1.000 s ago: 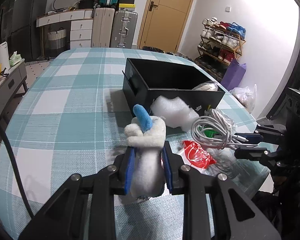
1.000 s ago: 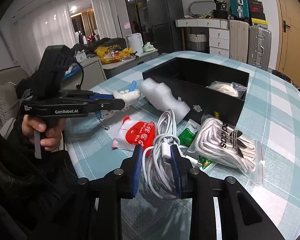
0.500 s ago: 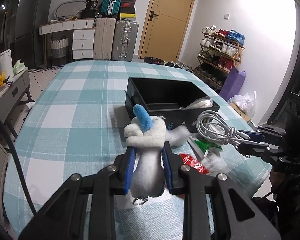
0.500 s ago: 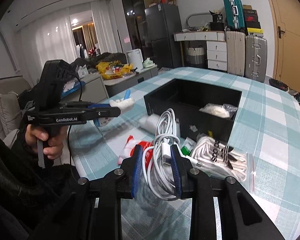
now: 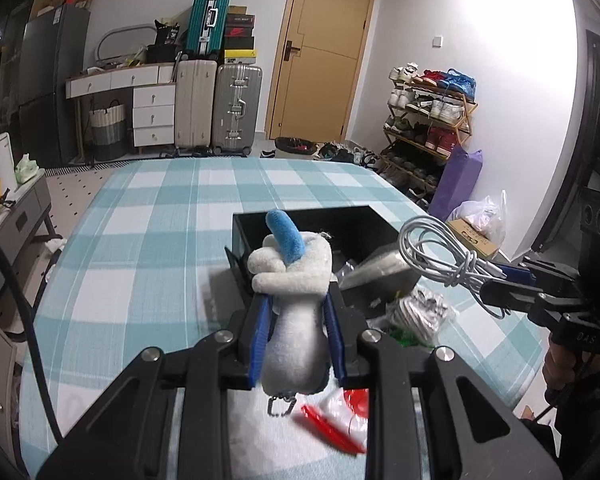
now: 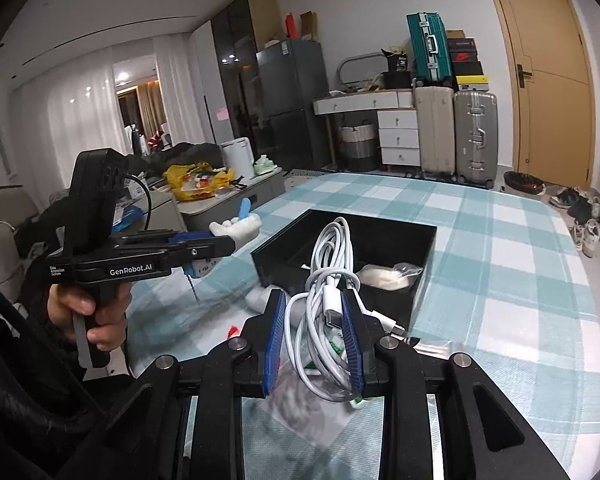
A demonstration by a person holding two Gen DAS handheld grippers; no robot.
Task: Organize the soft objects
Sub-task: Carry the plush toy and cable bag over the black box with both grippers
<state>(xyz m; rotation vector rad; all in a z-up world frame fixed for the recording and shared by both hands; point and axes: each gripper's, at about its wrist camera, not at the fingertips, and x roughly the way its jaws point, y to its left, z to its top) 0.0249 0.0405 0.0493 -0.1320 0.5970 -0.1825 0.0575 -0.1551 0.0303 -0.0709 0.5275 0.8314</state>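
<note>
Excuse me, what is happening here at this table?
A person is tidying soft items with two handheld grippers. The left gripper is shut on a white plush toy with a blue tip; the right gripper is shut on a coiled white cable. Both are held above the checked table, near the open black box, which already contains a clear bag. More packets lie beside it.

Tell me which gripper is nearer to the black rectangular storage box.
Right. The right gripper, holding the white coiled cable, hangs by the black rectangular storage box's near wall; the left gripper, with the white plush toy, sits further off its left side.
</note>
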